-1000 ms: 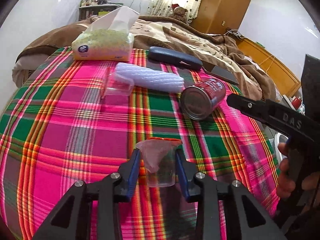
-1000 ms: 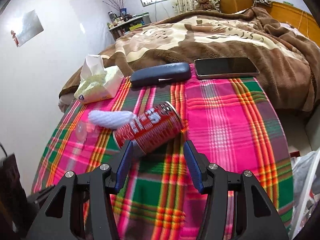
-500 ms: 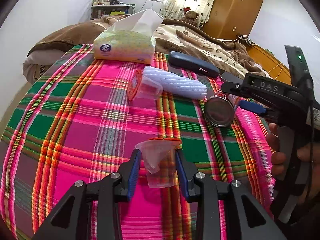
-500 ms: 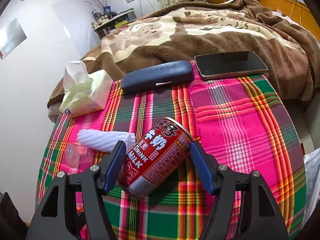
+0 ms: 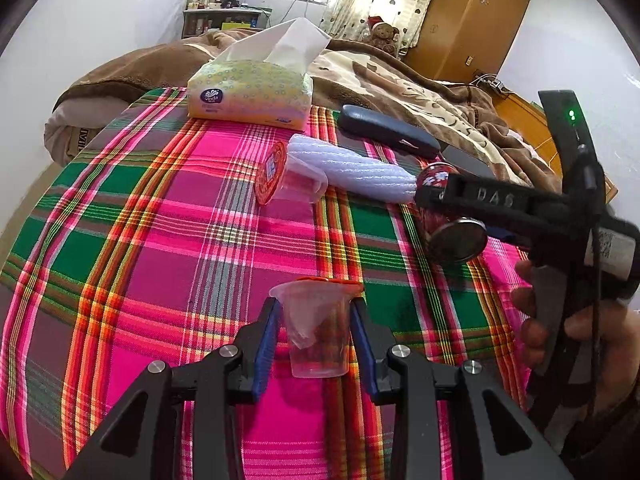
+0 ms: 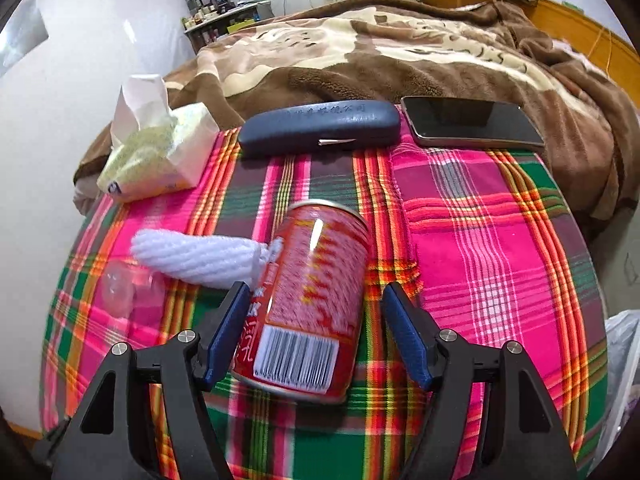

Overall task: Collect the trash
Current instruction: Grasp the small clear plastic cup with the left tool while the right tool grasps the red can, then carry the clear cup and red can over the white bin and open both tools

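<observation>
The red milk can [image 6: 308, 300] lay on its side on the plaid cloth [image 6: 492, 240], barcode end toward the camera, and the right gripper [image 6: 316, 336] had it straddled. Its jaws had just been opening and stood wide, the can between them: the left pad looked right against the can's side, the right pad clearly stood off it. No squeeze there. Over on the other side, the left gripper [image 5: 316, 336] was clamped on a clear plastic cup [image 5: 316, 332] with an orange rim, upright, something crumpled tucked inside it. Both blue pads pressed on the cup's walls.

Just beside the can's far end lay a white foam sleeve [image 6: 196, 258], touching it or nearly so. A second clear cup [image 5: 294, 184] lay tipped over next to the sleeve, its orange lid facing left. Farther back sat a tissue pack [image 5: 248, 94], a dark glasses case [image 6: 320, 128] and a phone [image 6: 472, 122] at the cloth's edge, against a brown blanket [image 6: 360, 48].
</observation>
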Action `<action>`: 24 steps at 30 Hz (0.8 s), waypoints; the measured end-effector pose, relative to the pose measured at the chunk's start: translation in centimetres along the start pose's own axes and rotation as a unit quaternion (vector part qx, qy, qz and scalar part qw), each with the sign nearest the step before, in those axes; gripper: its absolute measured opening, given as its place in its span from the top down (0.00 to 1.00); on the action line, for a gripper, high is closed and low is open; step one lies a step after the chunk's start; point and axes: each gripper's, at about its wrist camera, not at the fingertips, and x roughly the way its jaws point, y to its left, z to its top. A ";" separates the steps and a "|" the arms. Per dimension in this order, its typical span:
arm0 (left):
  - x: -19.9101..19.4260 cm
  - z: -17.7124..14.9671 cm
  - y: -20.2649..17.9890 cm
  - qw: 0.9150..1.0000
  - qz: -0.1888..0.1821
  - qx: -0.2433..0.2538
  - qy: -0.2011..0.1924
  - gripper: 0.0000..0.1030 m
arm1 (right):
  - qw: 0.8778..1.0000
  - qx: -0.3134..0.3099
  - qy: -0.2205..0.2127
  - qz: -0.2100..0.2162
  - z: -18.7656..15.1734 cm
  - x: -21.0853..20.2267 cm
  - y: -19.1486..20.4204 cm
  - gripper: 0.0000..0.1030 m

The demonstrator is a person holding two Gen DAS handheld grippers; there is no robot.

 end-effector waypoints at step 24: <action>-1.0 -0.5 -0.7 1.000 0.012 0.012 -0.010 0.66 | 0.999 0.012 -0.029 0.032 -1.6 -2.0 -2.1 0.48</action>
